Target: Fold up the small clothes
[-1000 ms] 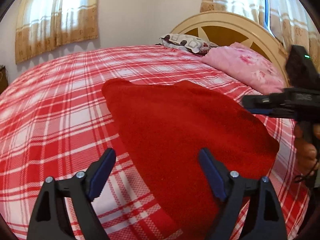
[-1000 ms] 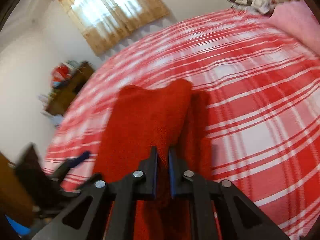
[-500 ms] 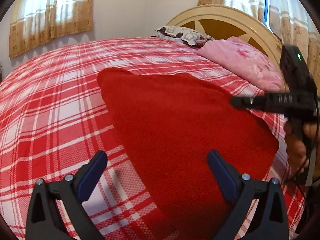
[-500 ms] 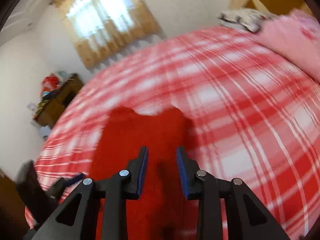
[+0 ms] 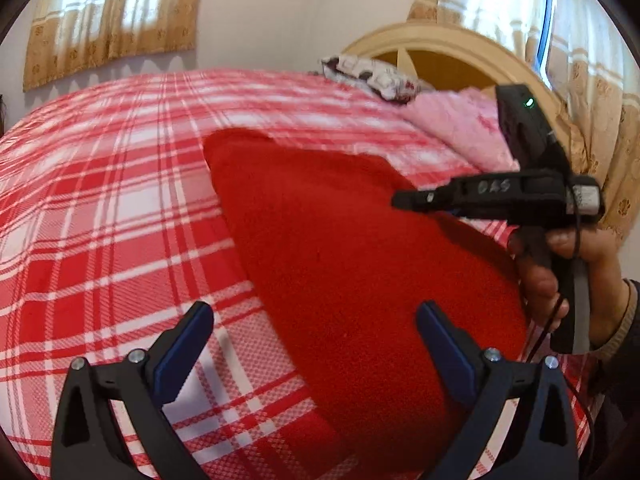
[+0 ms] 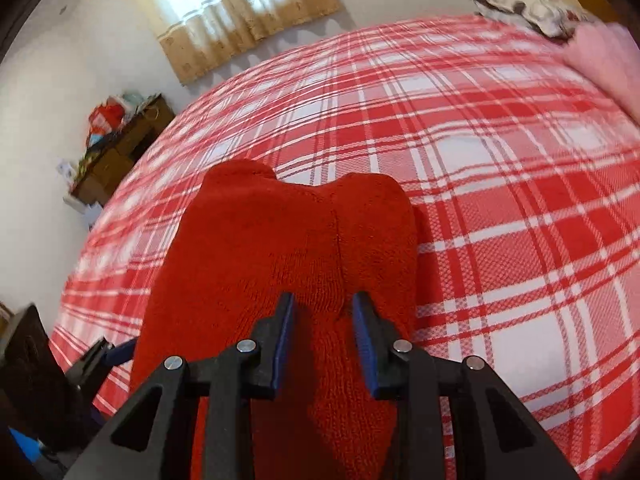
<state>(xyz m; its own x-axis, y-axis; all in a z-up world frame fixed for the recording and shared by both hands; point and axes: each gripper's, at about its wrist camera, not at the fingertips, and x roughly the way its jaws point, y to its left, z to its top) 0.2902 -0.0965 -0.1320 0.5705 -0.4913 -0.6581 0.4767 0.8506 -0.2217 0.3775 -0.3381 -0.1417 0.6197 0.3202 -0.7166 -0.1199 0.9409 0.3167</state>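
- A red knitted garment [image 5: 360, 264] lies flat on the bed, folded lengthwise, a seam down its top.
- It passes under the right jaws; its edge lies between the left jaws.

Left tongs [image 5: 312, 344] gape wide; right tongs [image 6: 324, 328] stand partly parted.

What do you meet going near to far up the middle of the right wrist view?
Right tongs → red garment → red plaid bedspread → curtained window.
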